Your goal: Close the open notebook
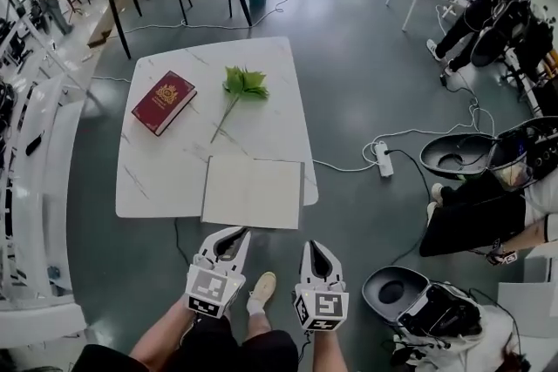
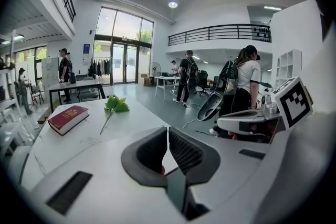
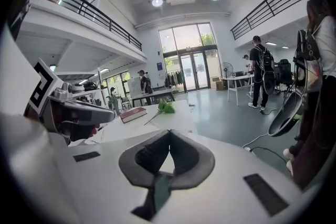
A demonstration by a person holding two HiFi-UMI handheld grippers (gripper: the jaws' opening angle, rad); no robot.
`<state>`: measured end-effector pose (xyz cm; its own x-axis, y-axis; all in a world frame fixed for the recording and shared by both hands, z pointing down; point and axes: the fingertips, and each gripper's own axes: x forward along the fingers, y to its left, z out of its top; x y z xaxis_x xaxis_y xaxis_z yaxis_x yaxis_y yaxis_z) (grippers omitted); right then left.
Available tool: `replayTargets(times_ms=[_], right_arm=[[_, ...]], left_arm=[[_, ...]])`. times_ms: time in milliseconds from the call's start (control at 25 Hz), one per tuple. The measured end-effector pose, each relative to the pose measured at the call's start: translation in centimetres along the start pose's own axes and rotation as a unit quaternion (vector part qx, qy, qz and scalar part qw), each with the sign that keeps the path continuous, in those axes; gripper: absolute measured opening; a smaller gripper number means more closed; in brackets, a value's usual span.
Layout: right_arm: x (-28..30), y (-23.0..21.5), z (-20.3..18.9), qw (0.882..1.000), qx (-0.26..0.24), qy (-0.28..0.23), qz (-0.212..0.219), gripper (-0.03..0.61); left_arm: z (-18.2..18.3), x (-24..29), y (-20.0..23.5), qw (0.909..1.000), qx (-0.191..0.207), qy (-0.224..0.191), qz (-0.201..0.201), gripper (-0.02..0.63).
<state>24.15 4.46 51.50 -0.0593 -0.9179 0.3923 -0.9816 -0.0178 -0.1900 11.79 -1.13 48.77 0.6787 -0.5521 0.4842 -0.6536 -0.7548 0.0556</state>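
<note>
Both pairs of jaws were pressed together with nothing between them: the left gripper (image 2: 167,131) showed its ribbed pads meeting at the tips, and the right gripper (image 3: 169,132) likewise had its pads touching at the top. In the head view both grippers hung over the floor above the person's legs, short of the worktop (image 1: 174,161) and apart from everything on it.

The open notebook (image 1: 253,192) lay flat, pages up, at the near edge of the worktop, just ahead of the left gripper and slightly left of the right one. Its near side seemed to reach past the edge a little. Farther back lay a closed red book (image 1: 164,102) and a green leafy sprig (image 1: 244,84), both well clear of the notebook.

As I judge it, closing had not begun. The main risk was the flat, thin cover. Closed jaws cannot pinch it, and a tip poked under it could crease pages or catch only a few leaves. A downward or sideways push near the overhanging side could slide or tip the notebook off the worktop.
</note>
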Motion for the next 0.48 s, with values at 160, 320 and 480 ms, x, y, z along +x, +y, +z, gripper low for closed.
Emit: replayTargets(times_ms=[160,320,480], right_arm=[[1.8,-0.9,-1.5,1.0,0.01,0.015,-0.01,0.018],[3.8,-1.6,-3.4,0.999,0.024,0.031,-0.018,0.018],[6.1,-2.2,-5.1,0.998,0.03,0.045,-0.022,0.018]], left_arm=[[-1.8,2.4,0.6,0.9998,-0.003,0.017,-0.011,0.031],[-3.8,4.6,1.5,0.999,-0.011,0.037,-0.022,0.031],[-5.4,6.8,2.4,0.9982,-0.017,0.05,-0.028,0.031]])
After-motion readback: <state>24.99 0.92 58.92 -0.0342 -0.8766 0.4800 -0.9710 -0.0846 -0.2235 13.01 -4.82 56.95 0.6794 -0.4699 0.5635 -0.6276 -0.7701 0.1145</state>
